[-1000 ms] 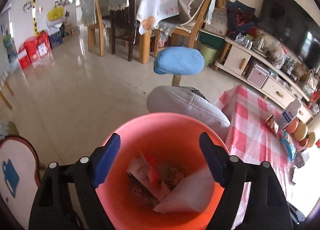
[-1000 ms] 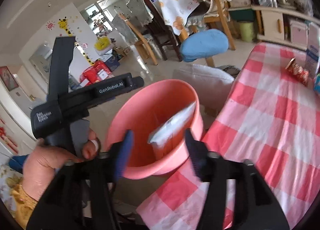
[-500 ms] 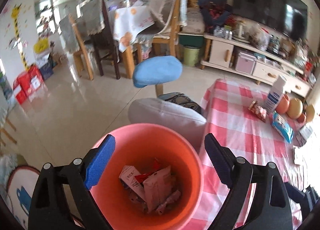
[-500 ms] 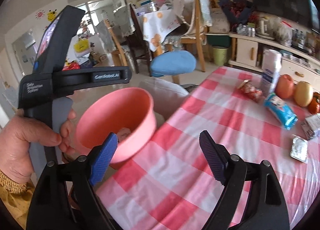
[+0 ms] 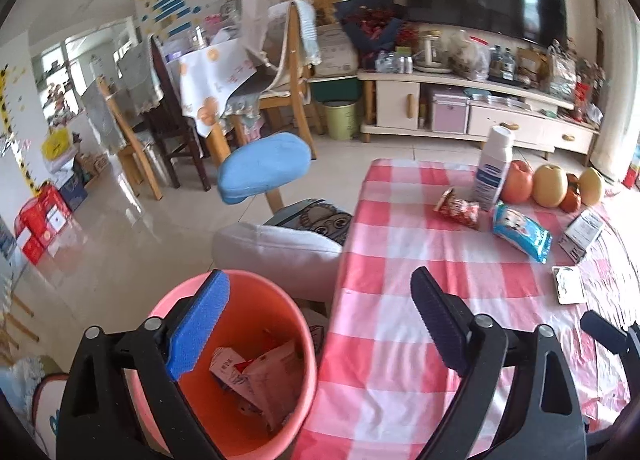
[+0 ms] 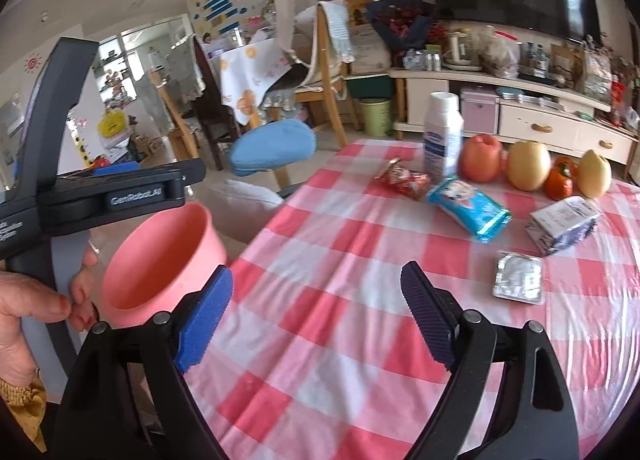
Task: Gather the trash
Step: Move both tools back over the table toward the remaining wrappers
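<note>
- The bin (image 5: 240,372) stands on the floor, just beside the table's left edge, and already holds crumpled paper and wrappers (image 5: 260,380); part of the collecting looks done.
- The left tongs (image 5: 320,324) hang over the bin's rim and the table (image 5: 384,340) edge; their jaws have just been opening and now stand spread, with nothing between them.
- The right tongs (image 6: 316,312) are over the table, jaws likewise just opened wide and empty.
- Still on the table, left to right: a red wrapper (image 6: 404,182), a blue packet (image 6: 468,208), a foil tray (image 6: 518,278) and a small carton (image 6: 564,224). These look like the trash left.
- The bottle (image 6: 442,136) and the fruit (image 6: 524,166) behind them probably stay.
- My guess: roughly half remains, and the foil tray lies nearest the right tongs.
</note>
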Available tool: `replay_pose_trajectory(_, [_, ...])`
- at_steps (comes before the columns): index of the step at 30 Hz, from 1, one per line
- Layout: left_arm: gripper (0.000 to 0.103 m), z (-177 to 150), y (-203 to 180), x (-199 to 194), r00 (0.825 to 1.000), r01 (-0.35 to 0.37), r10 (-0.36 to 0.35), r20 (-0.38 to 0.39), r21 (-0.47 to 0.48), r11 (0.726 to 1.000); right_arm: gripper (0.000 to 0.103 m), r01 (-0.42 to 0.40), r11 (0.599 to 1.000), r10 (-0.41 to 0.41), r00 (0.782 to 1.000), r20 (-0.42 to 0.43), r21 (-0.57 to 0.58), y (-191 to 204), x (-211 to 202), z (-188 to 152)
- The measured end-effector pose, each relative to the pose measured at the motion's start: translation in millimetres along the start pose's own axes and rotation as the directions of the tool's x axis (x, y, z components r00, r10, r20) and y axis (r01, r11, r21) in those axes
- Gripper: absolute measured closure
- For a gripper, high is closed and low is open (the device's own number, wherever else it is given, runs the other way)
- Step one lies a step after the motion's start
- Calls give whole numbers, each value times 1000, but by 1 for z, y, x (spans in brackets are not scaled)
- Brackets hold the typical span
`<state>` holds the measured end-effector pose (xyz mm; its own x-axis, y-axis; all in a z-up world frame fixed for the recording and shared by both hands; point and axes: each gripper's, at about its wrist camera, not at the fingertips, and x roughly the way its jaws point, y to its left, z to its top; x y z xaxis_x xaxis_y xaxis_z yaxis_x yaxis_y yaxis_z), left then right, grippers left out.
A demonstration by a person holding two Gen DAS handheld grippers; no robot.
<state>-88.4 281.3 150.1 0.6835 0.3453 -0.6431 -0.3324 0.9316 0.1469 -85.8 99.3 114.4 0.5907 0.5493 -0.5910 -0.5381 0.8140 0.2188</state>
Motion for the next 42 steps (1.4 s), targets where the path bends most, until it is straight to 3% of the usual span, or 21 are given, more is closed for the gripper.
replay_pose_trajectory(13, [8,6,-71,-14,999,36,-40,25,142,989,10,92,995,-93,995,25,32,-49,-23,-6])
replay_pose_trajectory(31, [8,4,-163,-18,998,50,-62,25,338,940,9,156,979,-161,986,33,134,-133,-52,-24])
replay_pose_trajectory(36, [8,3,-181,-15,996,86,-93,1,365,927,9,184,968,-191,981,22,171,-161,-60,-29])
replay_pose_trajectory(42, [8,11,-184,0,983,184,-176,-53,311,932,9,212,952,-214,977,-13,219,-199,-66,-32])
